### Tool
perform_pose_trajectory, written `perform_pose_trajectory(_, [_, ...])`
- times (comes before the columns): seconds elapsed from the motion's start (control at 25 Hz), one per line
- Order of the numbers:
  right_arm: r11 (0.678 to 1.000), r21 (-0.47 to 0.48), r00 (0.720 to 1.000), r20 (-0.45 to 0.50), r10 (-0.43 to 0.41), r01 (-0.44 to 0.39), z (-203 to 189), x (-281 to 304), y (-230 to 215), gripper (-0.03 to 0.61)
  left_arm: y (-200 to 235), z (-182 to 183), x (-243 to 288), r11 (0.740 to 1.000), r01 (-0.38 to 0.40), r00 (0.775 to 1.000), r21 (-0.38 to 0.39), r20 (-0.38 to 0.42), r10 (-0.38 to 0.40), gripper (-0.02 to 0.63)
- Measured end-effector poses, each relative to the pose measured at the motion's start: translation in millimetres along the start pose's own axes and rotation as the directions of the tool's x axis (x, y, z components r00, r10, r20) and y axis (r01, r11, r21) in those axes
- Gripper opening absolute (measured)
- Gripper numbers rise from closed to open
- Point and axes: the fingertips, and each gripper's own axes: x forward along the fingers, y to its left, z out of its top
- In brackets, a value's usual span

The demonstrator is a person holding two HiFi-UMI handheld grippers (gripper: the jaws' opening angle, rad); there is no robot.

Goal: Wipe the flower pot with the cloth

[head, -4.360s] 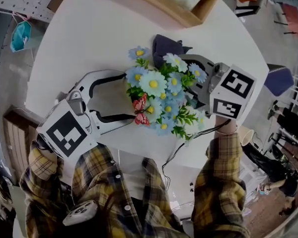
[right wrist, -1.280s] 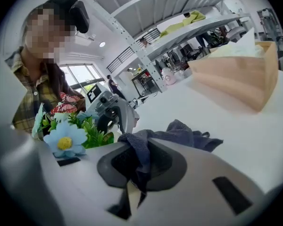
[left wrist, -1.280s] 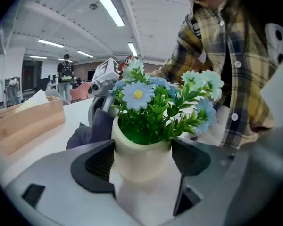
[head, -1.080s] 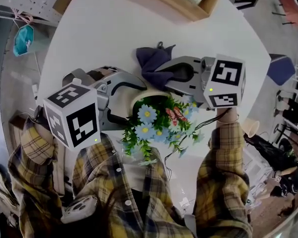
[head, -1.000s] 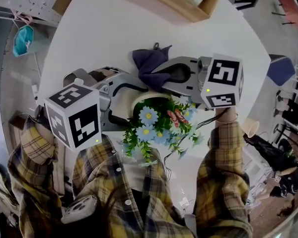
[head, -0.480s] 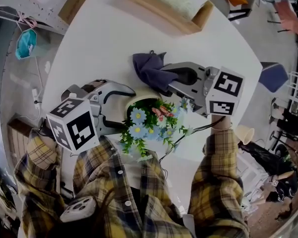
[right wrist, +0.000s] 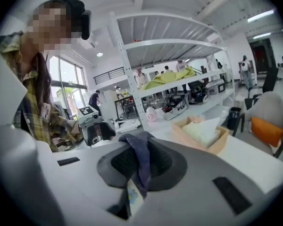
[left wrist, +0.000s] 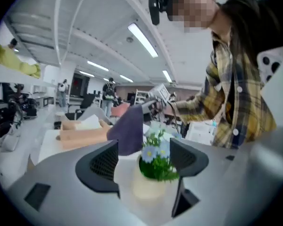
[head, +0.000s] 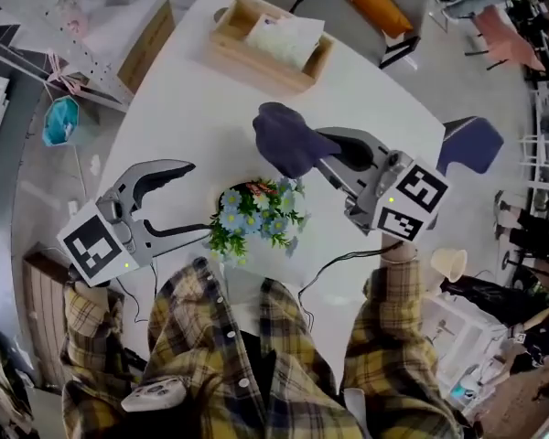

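Observation:
The flower pot (head: 253,219), cream with blue flowers and green leaves, stands upright on the white table (head: 178,108) in front of me. My left gripper (head: 198,200) is open just to its left, and the pot (left wrist: 148,188) sits past its fingertips, apart from both pads. A dark purple cloth (head: 283,139) hangs bunched in my right gripper (head: 322,150), which is shut on it and held above and to the right of the flowers. In the right gripper view the cloth (right wrist: 141,160) drapes between the closed jaws.
A wooden tray (head: 268,48) holding white tissue sits at the far side of the table. A black cable (head: 337,265) trails off the near edge by my right sleeve. Chairs and clutter ring the table on the floor.
The pot, tilted toward me in the left gripper a second ago, now stands upright. The left gripper has opened and drawn back left. The right gripper with the cloth has lifted off the pot.

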Motion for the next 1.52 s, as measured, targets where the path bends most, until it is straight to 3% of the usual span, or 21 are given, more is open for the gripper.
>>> perform_pose_trajectory(0.12, [0.995, -0.048, 0.994, 0.069, -0.087, 0.091, 34, -30, 14, 0.015, -5, 59, -7, 0.99, -0.138, 0.981, -0.008, 0.133, 0.138, 0.294])
perform_pose_trajectory(0.24, [0.983, -0.085, 0.979, 0.135, -0.152, 0.164, 66, -59, 36, 0.015, -20, 107, -6, 0.973, -0.231, 0.95, -0.018, 0.21, 0.23, 0.259])
perform_pose_trajectory(0.36, [0.967, -0.103, 0.951, 0.234, -0.204, 0.233, 98, -86, 54, 0.015, -30, 145, -5, 0.958, -0.279, 0.917, -0.062, 0.28, 0.285, 0.193])
perform_pose_trajectory(0.48, [0.948, -0.08, 0.907, 0.327, -0.266, 0.307, 119, -111, 71, 0.015, -43, 170, -4, 0.957, -0.277, 0.897, -0.082, 0.336, 0.288, 0.132])
perform_pose_trajectory(0.64, [0.935, -0.021, 0.855, 0.412, -0.316, 0.355, 125, -138, 92, 0.015, -58, 187, 7, 0.955, -0.291, 0.892, -0.064, 0.342, 0.295, 0.077])
perform_pose_trajectory(0.84, [0.925, 0.053, 0.824, 0.436, -0.361, 0.377, 109, -157, 108, 0.015, -76, 201, 25, 0.957, -0.29, 0.901, -0.029, 0.33, 0.283, 0.013])
perform_pose_trajectory(1.08, [0.909, 0.074, 0.808, 0.432, -0.4, 0.41, 98, -176, 114, 0.015, -89, 205, 43, 0.963, -0.271, 0.917, -0.006, 0.302, 0.26, 0.009])
perform_pose_trajectory(1.52, [0.901, 0.086, 0.802, 0.425, -0.42, 0.426, 97, -175, 106, 0.015, -80, 202, 51, 0.964, -0.268, 0.924, -0.003, 0.282, 0.258, 0.009])
